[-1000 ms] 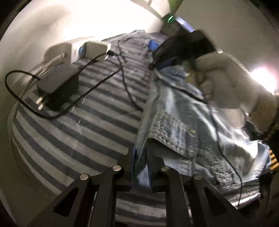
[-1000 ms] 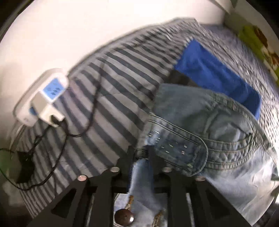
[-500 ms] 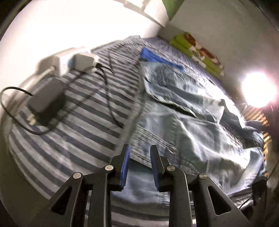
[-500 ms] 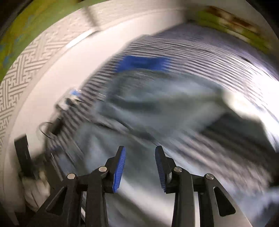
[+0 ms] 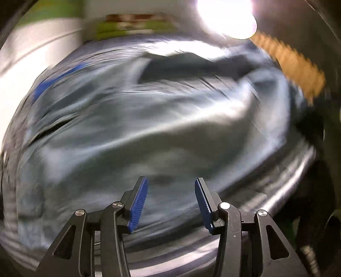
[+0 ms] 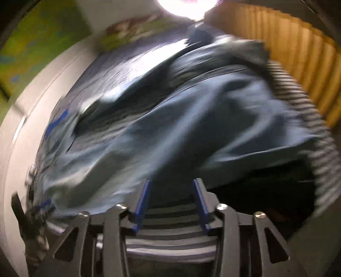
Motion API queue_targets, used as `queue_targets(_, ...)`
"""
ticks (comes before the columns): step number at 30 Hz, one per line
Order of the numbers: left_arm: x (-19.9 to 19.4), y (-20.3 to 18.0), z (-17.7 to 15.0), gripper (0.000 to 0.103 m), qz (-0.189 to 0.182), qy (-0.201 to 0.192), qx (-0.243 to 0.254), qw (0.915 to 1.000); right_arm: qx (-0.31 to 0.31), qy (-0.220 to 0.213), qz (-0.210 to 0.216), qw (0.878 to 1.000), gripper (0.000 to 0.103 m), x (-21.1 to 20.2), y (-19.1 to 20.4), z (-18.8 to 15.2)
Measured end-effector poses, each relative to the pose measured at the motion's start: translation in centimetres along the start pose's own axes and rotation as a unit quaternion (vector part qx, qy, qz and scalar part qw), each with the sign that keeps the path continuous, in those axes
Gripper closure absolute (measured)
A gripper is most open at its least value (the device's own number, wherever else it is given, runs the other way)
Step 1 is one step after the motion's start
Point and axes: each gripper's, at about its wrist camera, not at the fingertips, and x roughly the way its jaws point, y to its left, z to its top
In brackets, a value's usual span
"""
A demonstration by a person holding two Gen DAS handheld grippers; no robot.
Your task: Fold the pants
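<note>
Light-blue denim pants (image 5: 149, 119) lie spread over the striped bed, badly blurred by motion in the left wrist view. My left gripper (image 5: 170, 191) hovers above the denim, its jaws opening and nothing between the blue pads (image 5: 138, 200). In the right wrist view the pants (image 6: 191, 119) stretch from the lower left to the upper right, one end draped toward the bed's edge. My right gripper (image 6: 171, 194) hangs over the striped sheet (image 6: 168, 232) at the near hem of the denim, its jaws opening and empty.
A bright lamp (image 5: 226, 19) glares at the top. A wooden slatted panel (image 6: 298, 64) stands at the right beyond the bed's edge. A blue cloth (image 6: 57, 121) lies at the far left. A green patterned pillow (image 6: 136, 27) rests by the wall. A dark gap (image 6: 266, 191) drops off right of the bed.
Both grippers let go of the waistband and opened. Both swung away from the charger end of the bed toward the pants' legs and the lamp. The views rolled and blurred.
</note>
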Motion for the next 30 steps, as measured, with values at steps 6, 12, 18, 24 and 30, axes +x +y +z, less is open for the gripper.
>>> queue_targets(6, 3.8, -7.8, 1.8, 0.043, -0.008, 0.063, 0.099, 0.9931, 0.094, -0.036, -0.031, 0.994, 0.049, -2.3, -10.5, 0.8)
queue_targets(12, 6.4, -10.7, 3.3, 0.044, 0.014, 0.092, 0.113, 0.9892, 0.191, -0.039, 0.02, 0.981, 0.049, -1.1, -18.1, 2.2)
queue_targets(18, 7.1, -11.6, 4.2, 0.068, 0.025, 0.105, 0.117, 0.9872, 0.198, -0.041, 0.002, 0.979, 0.049, -0.3, -22.2, 5.8)
queue_targets(24, 7.6, -12.7, 5.0, 0.086, 0.045, 0.115, 0.112, 0.986, 0.245, 0.042, 0.033, 0.968, 0.049, 4.0, -25.1, 5.8)
queue_targets(30, 5.8, -12.5, 6.0, 0.097, 0.051, 0.101, 0.091, 0.9894, 0.232, 0.003, 0.082, 0.969, 0.09, 1.4, -23.9, 6.3)
